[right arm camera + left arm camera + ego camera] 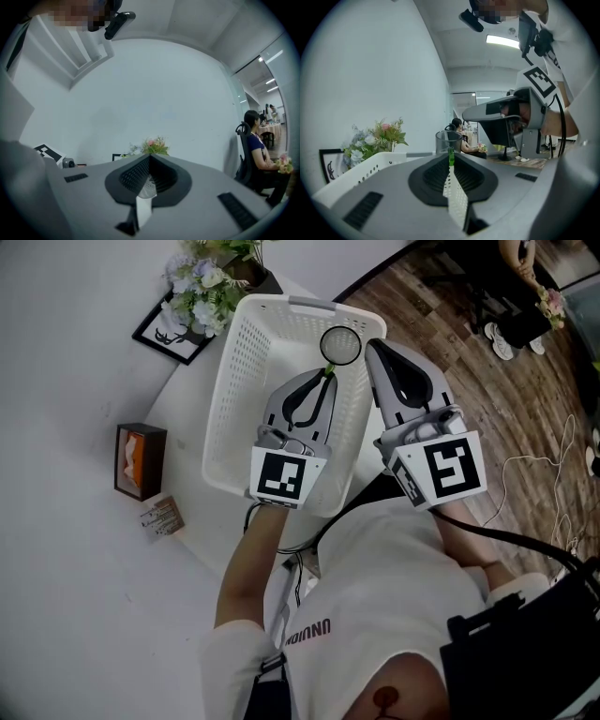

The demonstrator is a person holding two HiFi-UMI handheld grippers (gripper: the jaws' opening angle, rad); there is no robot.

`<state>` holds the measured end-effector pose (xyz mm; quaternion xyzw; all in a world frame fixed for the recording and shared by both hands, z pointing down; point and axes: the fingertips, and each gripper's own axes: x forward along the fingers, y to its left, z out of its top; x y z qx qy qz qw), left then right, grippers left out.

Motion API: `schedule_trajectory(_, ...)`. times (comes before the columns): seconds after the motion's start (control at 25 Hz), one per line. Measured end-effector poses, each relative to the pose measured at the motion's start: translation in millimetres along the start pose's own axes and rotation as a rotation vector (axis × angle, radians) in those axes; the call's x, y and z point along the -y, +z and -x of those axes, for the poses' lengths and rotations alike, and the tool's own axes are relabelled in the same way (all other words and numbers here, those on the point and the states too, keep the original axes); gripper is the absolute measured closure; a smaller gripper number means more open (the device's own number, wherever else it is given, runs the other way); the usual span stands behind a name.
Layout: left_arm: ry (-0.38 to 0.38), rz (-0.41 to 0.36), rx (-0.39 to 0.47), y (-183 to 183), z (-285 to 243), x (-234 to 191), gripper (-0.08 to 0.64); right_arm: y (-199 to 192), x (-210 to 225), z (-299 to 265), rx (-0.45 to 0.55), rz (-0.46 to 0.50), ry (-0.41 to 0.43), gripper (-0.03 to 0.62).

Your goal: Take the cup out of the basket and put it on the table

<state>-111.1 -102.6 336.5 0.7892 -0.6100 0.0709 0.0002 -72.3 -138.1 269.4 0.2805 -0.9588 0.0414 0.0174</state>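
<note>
At the far end of the white basket, the clear cup is upright, its near wall pinched by the left gripper (green shows at its tips). Just right of it, the right gripper has its jaws together on nothing.

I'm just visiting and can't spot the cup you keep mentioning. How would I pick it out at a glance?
Find the white table, then the white perforated basket on it. Over the basket's far end, the left tongs pinch the cup by its rim. It is the only clear, see-through thing there; the basket and tongs beside it are opaque white and grey.
</note>
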Motion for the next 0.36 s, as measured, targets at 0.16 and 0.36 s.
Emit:
schedule_trajectory(0.16, 0.001, 0.003, 0.012, 2.4, 1.0, 0.2, 0.518, 0.6, -0.6, 0.6, 0.000, 0.000, -0.001, 0.574)
schedule_trajectory(0.36, 0.002, 0.008, 0.017, 2.6, 1.1, -1.3, 0.518, 0.3, -1.6, -0.6, 0.000, 0.001, 0.001, 0.574)
